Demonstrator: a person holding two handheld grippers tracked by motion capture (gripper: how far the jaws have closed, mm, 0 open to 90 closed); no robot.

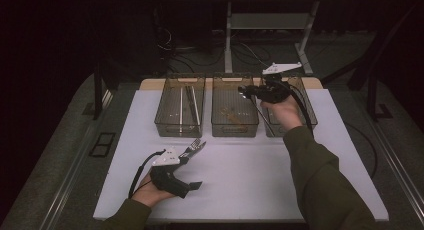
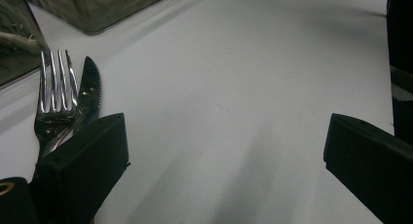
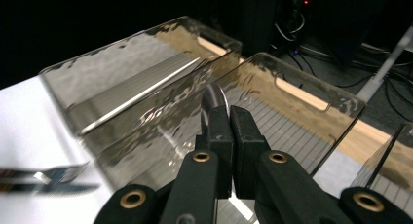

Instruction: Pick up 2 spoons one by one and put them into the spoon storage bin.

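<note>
The right gripper (image 3: 228,112) has its jaws pressed together on the handle end of a piece of cutlery (image 3: 214,95), a rounded metal tip that pokes out above the pads; whether it is a spoon or something else cannot be told from the little that shows. In the high view this gripper (image 1: 243,90) hangs at about one o'clock from the table's middle, over the gap between the middle bin (image 1: 234,105) and the right bin (image 1: 290,107), apparently carrying the piece toward one of them. The left gripper (image 2: 224,151) has its jaws spread wide with nothing between them and rests low on the white table (image 1: 240,165) at about seven o'clock, held by the person's left hand (image 1: 150,192). Just beside its left jaw lie a fork (image 2: 54,95) and a serrated knife (image 2: 89,92), side by side and touching, their tips pointing toward the left bin (image 1: 180,105) at eleven o'clock. That bin already holds long, thin pieces, and the middle bin holds a brownish one, so the sorting looks partly done. What appears to remain is dropping the carried piece into its bin, then picking up the fork and the knife and placing each in turn.
</note>
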